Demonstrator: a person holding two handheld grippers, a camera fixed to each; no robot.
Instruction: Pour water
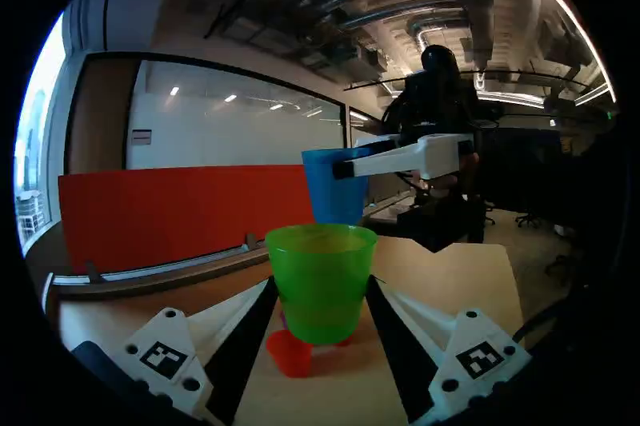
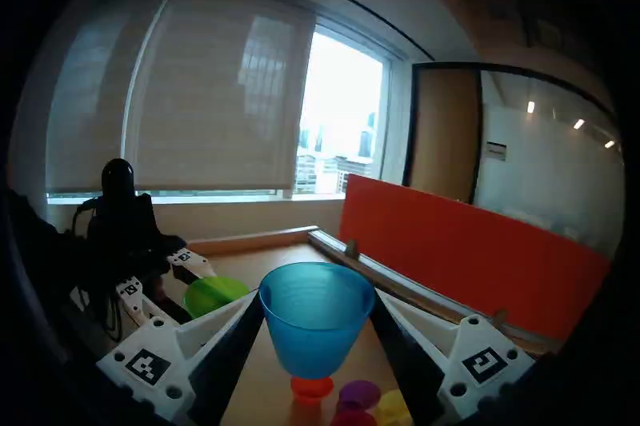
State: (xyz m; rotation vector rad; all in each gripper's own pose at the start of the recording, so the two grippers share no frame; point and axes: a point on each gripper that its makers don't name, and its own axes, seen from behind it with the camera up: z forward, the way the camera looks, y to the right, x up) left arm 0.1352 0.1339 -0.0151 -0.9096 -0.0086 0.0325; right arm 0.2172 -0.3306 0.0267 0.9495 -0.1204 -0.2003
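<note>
My left gripper (image 1: 320, 288) clamps the green cup (image 1: 322, 266) at lower centre; my right gripper (image 2: 316, 298) clamps the blue cup (image 2: 314, 330) likewise. Which one is filled, I can't make out. Their rims look apart: tipping now would spill onto the table (image 1: 456, 266).

1. Green cup (image 1: 322, 282): translucent.
2. Blue cup (image 2: 316, 318): translucent.
3. Left tongs (image 1: 321, 280) and right tongs (image 2: 316, 294): white, with black-and-white square markers (image 1: 163, 360).
4. Partition (image 1: 184, 210): orange-red; counter (image 1: 472, 266): pale wood-brown.
5. Small red cup (image 1: 290, 352), lower centre.
</note>
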